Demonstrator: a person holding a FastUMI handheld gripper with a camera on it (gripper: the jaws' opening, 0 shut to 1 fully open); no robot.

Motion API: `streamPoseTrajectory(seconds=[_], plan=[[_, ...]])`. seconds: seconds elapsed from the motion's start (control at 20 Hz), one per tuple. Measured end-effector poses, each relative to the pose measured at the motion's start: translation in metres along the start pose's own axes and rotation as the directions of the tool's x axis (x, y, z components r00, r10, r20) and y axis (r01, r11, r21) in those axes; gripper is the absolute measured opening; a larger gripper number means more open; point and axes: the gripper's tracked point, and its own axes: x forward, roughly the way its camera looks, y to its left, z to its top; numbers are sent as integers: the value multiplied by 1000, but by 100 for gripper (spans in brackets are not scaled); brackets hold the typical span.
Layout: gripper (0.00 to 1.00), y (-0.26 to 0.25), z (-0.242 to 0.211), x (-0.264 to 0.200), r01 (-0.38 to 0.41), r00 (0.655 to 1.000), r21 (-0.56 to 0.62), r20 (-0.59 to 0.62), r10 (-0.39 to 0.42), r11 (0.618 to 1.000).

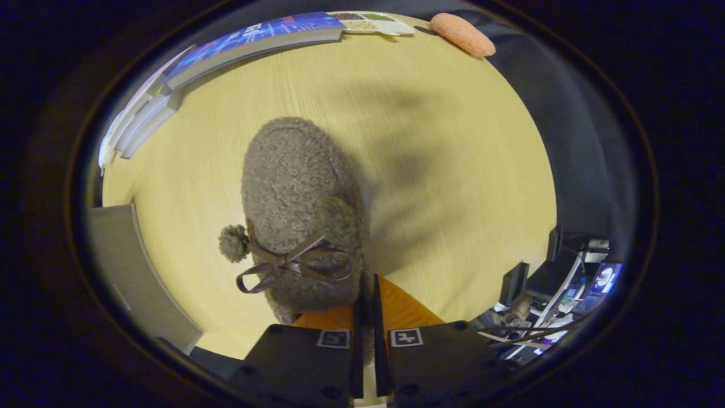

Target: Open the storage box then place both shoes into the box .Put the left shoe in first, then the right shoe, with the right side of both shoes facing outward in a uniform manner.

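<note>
One fuzzy shoe (294, 192) hangs over the bench (453, 170), its heel rim pinched by the gripper (367, 294), whose jaws are clenched on it. Keep that grip firm and carry it level, toe forward, toward the box (136, 272) just beside.

A fuzzy grey slipper (297, 192) with a ribbon bow (294, 265) and pompom (234, 242) hangs above a pale wooden surface (453, 170). The hand-held gripper (367, 294) has its fingers nearly together, pinching the slipper's rim. Books (249, 42) and a pink sponge (461, 34) lie beyond.
</note>
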Motion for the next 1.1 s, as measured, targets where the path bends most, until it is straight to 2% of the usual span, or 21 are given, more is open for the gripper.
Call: streamPoseTrajectory(seconds=[0.2,0.4,0.7,0.85,1.0,1.1], plan=[[4,0,-1,-1,44,999,-36,2,-44,998],[4,-1,0,-2,58,998,-35,13,-58,998],[3,-2,-11,-19,121,993,-22,7,-121,992],[3,-12,-22,-38,201,980,-38,4,-201,979],[4,-28,-33,-61,307,952,-82,3,-307,948],[3,-32,-38,-78,344,939,-86,10,-345,935]])
